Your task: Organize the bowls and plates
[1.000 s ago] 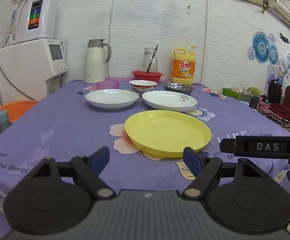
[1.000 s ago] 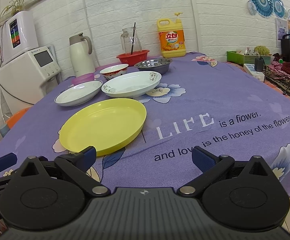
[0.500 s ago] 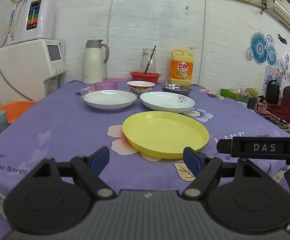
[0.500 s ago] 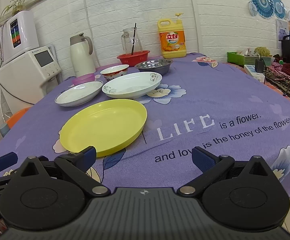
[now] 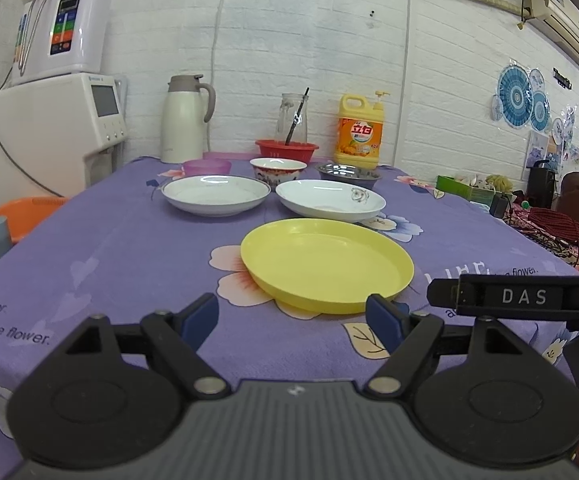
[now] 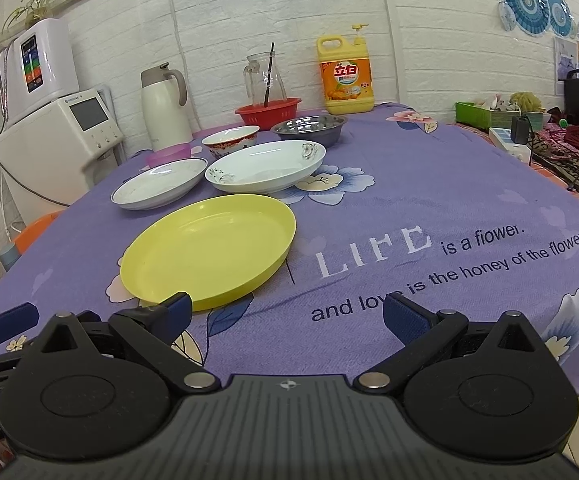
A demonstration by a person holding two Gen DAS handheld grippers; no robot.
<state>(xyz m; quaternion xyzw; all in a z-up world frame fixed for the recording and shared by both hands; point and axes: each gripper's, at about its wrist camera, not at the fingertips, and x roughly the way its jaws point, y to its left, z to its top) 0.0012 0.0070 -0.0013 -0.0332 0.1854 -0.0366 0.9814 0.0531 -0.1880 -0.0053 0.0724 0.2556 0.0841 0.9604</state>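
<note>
Left gripper and right gripper: fingers spread wide, nothing held. Yellow plate lies on the tablecloth just ahead of the left fingers, ahead-left of the right ones. Two white plates and bowls sit farther beyond it.

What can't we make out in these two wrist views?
- Red basket contents: its wall hides them, both views.
- Purple bowl: white plate covers its base, right view.
- Detergent small print: too small.
- Right gripper: cut off by the left view's edge.

The left claw gapes wide, empty, just short of the yellow plate.
</note>
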